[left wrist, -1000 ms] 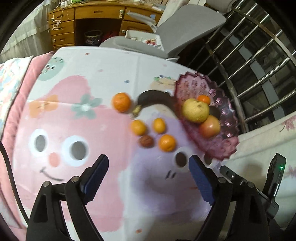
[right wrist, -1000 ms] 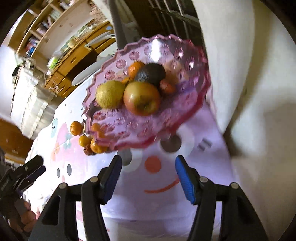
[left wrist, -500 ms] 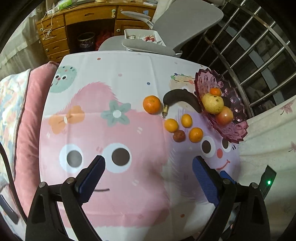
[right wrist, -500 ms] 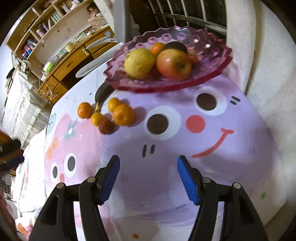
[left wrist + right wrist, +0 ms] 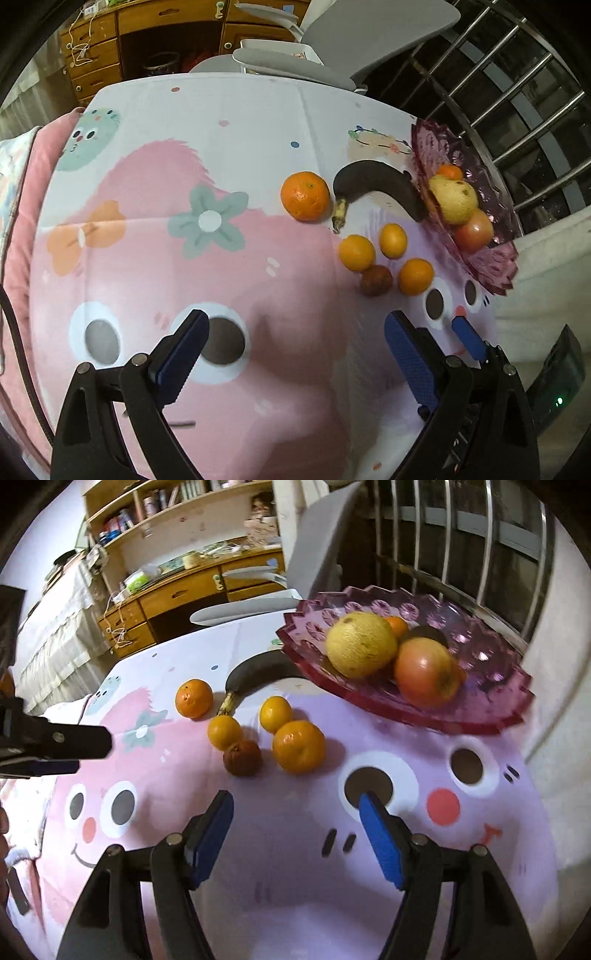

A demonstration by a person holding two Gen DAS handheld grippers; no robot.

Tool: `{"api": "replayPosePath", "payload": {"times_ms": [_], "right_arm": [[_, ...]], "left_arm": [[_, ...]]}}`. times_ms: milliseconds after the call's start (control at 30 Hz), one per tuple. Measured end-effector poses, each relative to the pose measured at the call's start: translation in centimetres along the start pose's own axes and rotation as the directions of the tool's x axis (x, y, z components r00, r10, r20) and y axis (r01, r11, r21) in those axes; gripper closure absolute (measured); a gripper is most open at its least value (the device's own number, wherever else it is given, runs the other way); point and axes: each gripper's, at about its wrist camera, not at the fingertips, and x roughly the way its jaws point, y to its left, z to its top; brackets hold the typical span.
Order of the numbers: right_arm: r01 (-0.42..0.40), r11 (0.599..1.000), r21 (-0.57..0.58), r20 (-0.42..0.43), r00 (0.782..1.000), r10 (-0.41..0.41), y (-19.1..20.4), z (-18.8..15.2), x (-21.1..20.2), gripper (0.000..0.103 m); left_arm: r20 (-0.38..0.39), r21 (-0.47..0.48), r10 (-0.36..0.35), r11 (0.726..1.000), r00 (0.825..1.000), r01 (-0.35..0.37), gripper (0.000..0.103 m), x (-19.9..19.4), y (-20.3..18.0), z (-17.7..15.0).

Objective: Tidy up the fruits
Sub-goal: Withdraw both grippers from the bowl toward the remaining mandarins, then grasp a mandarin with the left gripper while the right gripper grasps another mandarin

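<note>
A purple glass fruit plate (image 5: 480, 716) (image 5: 495, 273) stands at the table's right edge, holding a yellow pear (image 5: 360, 650), a red apple (image 5: 424, 675), a small orange (image 5: 397, 626) and a dark fruit. On the cloth beside it lie a large orange (image 5: 304, 195) (image 5: 194, 698), a blackened banana (image 5: 384, 184) (image 5: 258, 672), three small oranges (image 5: 298, 746) (image 5: 415, 276) and a brown fruit (image 5: 242, 757) (image 5: 376, 280). My left gripper (image 5: 295, 354) is open and empty, short of the fruit. My right gripper (image 5: 297, 830) is open and empty, just short of the loose fruit.
The table wears a pink and purple cartoon cloth (image 5: 184, 240). A grey office chair (image 5: 354, 40) and a wooden desk (image 5: 155, 33) stand beyond the far edge. Metal window bars (image 5: 517, 85) and a white cushion (image 5: 546, 266) are on the right. The left gripper shows in the right wrist view (image 5: 55, 746).
Both grippers have drawn back from the plate and now look over the whole table. The right gripper swung left, off the plate toward the loose fruit. The fruit has not moved.
</note>
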Motion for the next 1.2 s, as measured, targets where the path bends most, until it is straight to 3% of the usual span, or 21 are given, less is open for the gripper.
{"api": "replayPosePath", "payload": {"times_ms": [200,600,733,933,1000,1033,1100,1167,1200], "right_arm": [[-0.020,0.998,-0.064,-0.011,1.000,0.019,0.0,-0.1,2.7,0.032],[-0.050,0.999,-0.003,0.031,0.998,0.050,-3.2,0.8,4.7,0.032],[-0.085,0.996,-0.018,0.043,0.995,0.085,-3.4,1.2,4.9,0.032],[-0.140,0.990,-0.023,0.047,0.989,0.141,-3.1,1.5,5.2,0.036],[-0.156,0.987,-0.034,0.043,0.987,0.158,-2.8,1.6,5.4,0.048],[-0.168,0.985,-0.039,0.041,0.985,0.170,-2.6,1.6,5.5,0.050],[-0.177,0.983,-0.040,0.041,0.983,0.178,-2.4,1.7,5.5,0.056],[-0.192,0.980,-0.044,0.040,0.980,0.194,-2.3,1.8,5.5,0.062],[-0.188,0.981,-0.046,0.039,0.981,0.190,-2.2,1.9,5.5,0.062]], "left_arm": [[0.020,-0.012,0.004,1.000,1.000,-0.004,0.008,3.4,-0.9,1.9],[0.183,-0.039,0.059,0.998,0.981,-0.053,0.008,6.8,-2.8,6.2],[0.191,-0.067,0.077,0.996,0.978,-0.066,0.014,7.9,-2.7,7.0],[0.205,-0.100,0.094,0.992,0.974,-0.075,0.029,9.0,-2.2,7.0],[0.224,-0.116,0.099,0.990,0.970,-0.074,0.035,9.1,-1.9,6.8],[0.236,-0.114,0.100,0.991,0.966,-0.075,0.043,9.1,-1.9,6.8],[0.240,-0.111,0.100,0.991,0.966,-0.075,0.049,9.2,-1.8,6.8],[0.239,-0.112,0.060,0.993,0.969,-0.034,0.059,9.2,-1.5,6.8],[0.239,-0.119,0.049,0.993,0.970,-0.020,0.059,9.2,-1.4,6.7]]}}
